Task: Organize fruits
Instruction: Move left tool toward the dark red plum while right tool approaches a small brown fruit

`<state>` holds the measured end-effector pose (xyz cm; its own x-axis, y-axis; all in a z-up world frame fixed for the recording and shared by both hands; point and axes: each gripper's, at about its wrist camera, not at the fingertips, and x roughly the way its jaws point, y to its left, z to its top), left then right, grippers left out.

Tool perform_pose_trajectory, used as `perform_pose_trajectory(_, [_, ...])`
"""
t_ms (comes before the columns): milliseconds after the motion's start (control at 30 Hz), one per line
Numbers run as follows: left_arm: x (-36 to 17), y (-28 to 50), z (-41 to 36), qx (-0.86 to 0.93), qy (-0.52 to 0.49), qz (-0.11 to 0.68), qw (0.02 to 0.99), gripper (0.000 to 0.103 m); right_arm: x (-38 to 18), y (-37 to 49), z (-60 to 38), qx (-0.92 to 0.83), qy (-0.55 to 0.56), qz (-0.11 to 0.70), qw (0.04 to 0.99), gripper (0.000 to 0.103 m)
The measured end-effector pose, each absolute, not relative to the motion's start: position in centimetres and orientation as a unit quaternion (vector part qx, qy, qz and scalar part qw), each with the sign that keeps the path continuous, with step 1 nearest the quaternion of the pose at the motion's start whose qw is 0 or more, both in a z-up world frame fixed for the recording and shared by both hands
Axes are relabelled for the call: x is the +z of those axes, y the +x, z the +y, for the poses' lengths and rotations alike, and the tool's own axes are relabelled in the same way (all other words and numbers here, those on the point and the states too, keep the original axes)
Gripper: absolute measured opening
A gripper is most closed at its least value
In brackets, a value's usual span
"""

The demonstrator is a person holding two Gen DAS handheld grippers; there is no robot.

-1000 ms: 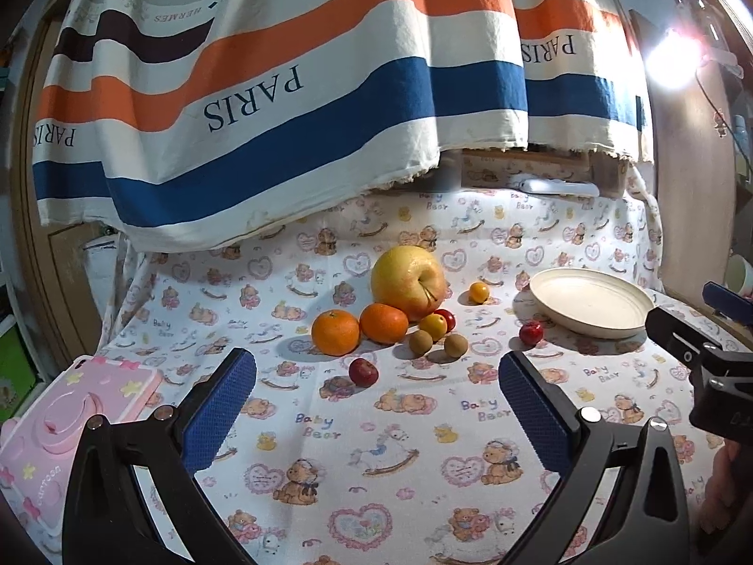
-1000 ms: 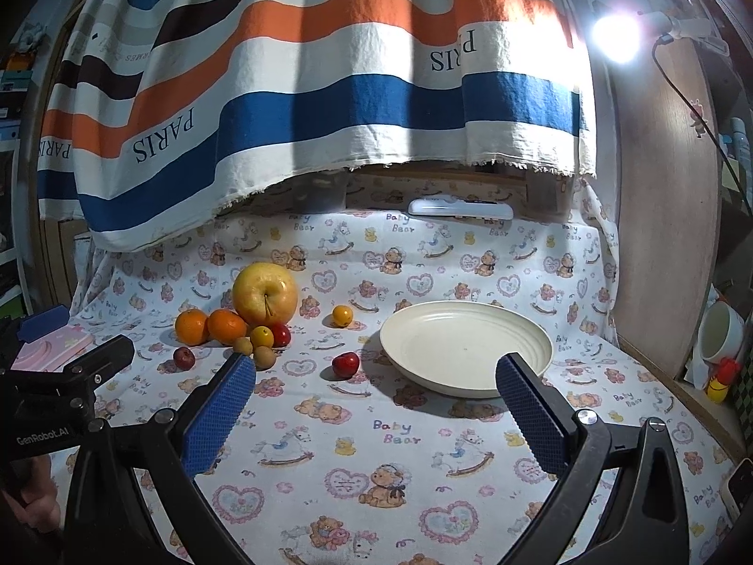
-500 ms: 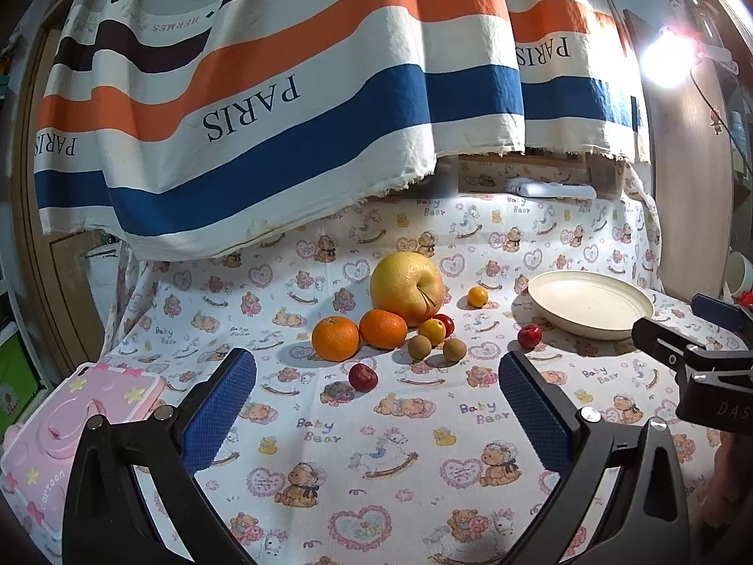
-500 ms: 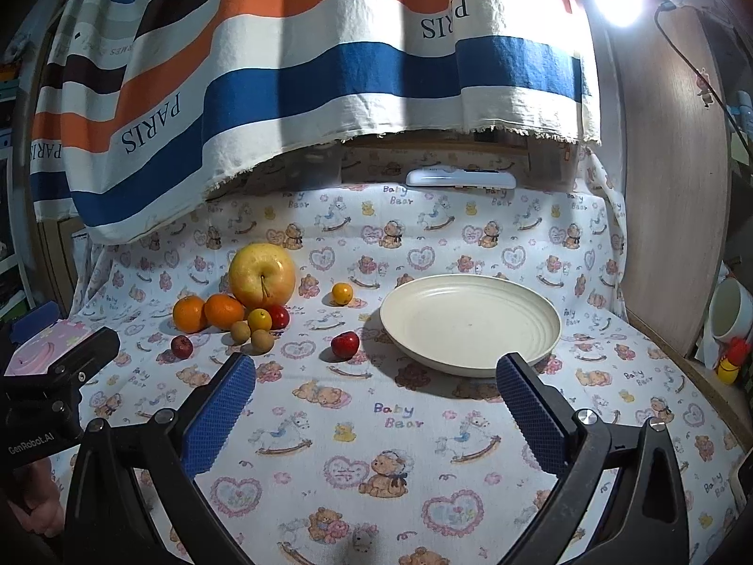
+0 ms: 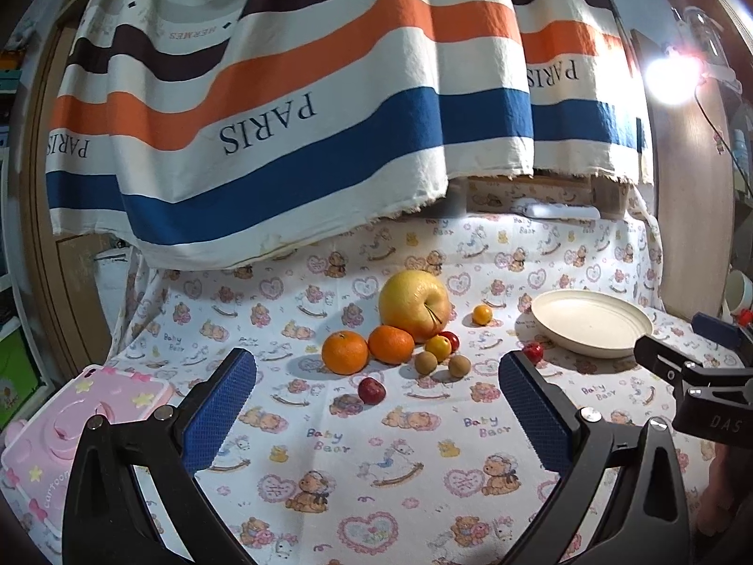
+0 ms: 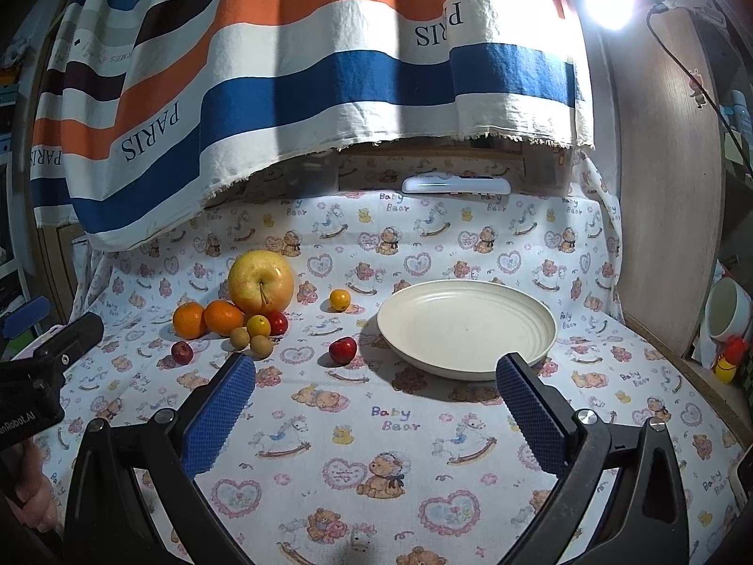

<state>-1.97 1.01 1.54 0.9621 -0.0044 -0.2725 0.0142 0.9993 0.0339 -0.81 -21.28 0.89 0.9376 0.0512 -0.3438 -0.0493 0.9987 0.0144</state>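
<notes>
Both tongs wide, empty. Lower right tongs (image 6: 376, 376) squarely over red cherry tomato (image 6: 342, 350), at plate's (image 6: 541, 343) 9 o'clock; close gently.

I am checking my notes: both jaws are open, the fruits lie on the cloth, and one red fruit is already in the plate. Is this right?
Not quite. The plate is empty, as the right wrist view shows; the nearest red fruit lies on the cloth beside it. The rest holds.
</notes>
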Motion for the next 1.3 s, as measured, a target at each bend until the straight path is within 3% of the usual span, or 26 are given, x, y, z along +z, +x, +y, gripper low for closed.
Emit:
perform_pose_trajectory(900, [1.7,-2.0,1.5,-0.002,0.003,0.135,0.991,0.103,1.6,-1.3,-21.2,0.012,0.000,0.153,0.988,0.103])
perform_pose_trajectory(1300, [5.6,-1.2,2.0,-0.014,0.006,0.144,0.989,0.103,3.6,-0.6,-19.6,0.052,-0.029,0.161,0.985,0.103])
